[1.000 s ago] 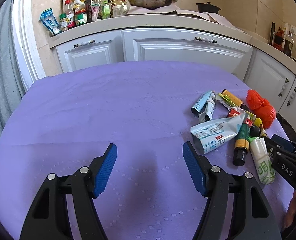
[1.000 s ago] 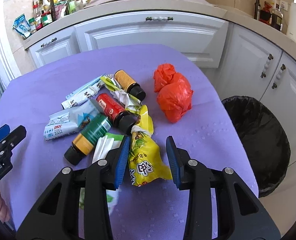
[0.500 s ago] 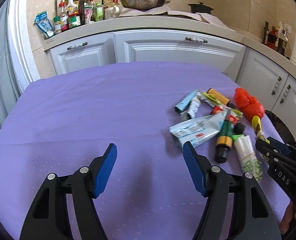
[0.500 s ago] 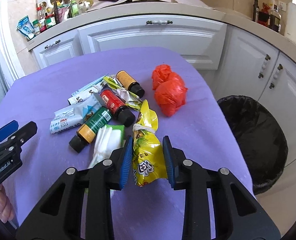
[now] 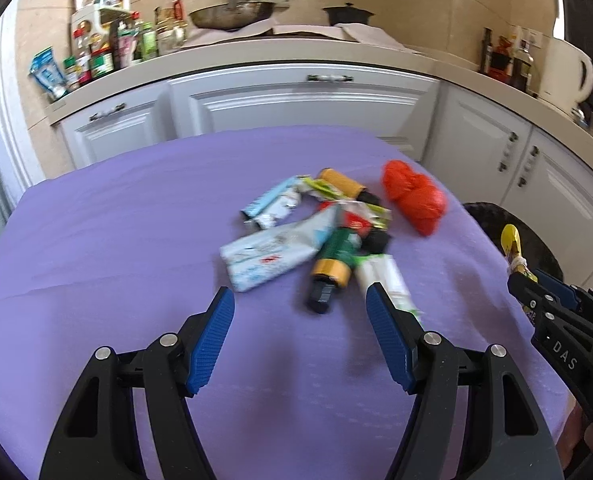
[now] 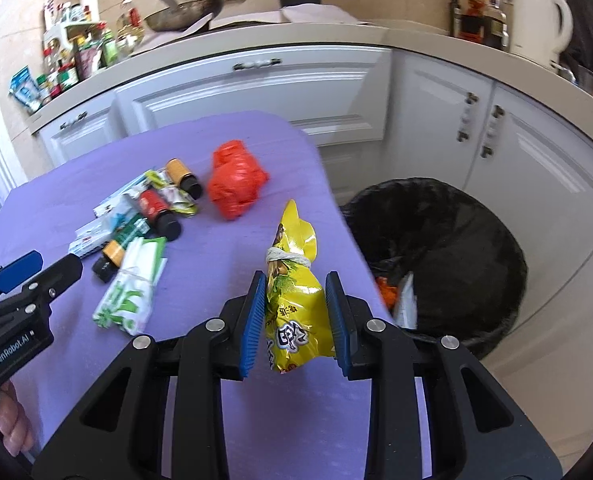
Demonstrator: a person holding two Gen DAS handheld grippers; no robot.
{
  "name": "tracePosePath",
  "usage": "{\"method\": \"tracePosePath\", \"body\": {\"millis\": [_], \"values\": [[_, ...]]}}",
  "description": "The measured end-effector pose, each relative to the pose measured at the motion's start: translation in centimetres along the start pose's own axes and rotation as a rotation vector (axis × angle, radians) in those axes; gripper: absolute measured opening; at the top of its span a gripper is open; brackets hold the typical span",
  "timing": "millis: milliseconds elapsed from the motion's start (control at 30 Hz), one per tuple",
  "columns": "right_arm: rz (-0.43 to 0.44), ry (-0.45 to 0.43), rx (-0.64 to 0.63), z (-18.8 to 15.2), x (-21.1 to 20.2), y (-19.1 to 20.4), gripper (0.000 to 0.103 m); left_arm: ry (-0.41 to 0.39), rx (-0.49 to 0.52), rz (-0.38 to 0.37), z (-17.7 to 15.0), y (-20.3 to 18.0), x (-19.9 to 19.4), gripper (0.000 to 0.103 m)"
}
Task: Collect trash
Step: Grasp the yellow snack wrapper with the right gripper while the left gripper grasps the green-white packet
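The right gripper has its fingers clamped on a yellow snack bag, its lower end hidden behind them, string-tied neck poking up ahead. The left gripper gapes wide, empty; blurred wrappers lie beyond on the purple desk.

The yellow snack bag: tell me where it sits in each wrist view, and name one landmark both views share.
Left wrist view: the yellow snack bag shows at the far right edge, above the right gripper.
Right wrist view: the bag is low centre, clamped between the jaws, lifted off the purple tablecloth.
Shared landmark: the red plastic bag.
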State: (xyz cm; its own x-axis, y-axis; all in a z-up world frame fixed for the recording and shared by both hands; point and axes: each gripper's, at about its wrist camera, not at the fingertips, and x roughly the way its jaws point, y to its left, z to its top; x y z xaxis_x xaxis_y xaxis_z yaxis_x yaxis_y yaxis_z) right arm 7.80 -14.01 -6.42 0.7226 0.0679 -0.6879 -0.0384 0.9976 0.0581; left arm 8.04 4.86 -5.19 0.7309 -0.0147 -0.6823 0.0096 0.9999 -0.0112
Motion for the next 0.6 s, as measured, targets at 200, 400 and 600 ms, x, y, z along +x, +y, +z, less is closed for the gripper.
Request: {"method": "tracePosePath", "body": {"millis": [200, 400, 600], "values": [[-0.01, -0.015, 0.038, -0.4, -0.7, -2.0, 0.03, 0.004, 0.047, -0.021, -0.2, -3.1, 0.8, 0.067], [-0.006, -0.019, 0.066, -0.7, -0.7, -3.3, 0.03, 0.033, 0.085, -0.016, -0.6, -4.6, 2.4, 0.06], [0.004, -0.016, 0.077, -0.9, -0.6, -3.8, 0.03, 0.076, 0.119, -0.028, -1.1, -5.4, 3.2, 0.031]]}}
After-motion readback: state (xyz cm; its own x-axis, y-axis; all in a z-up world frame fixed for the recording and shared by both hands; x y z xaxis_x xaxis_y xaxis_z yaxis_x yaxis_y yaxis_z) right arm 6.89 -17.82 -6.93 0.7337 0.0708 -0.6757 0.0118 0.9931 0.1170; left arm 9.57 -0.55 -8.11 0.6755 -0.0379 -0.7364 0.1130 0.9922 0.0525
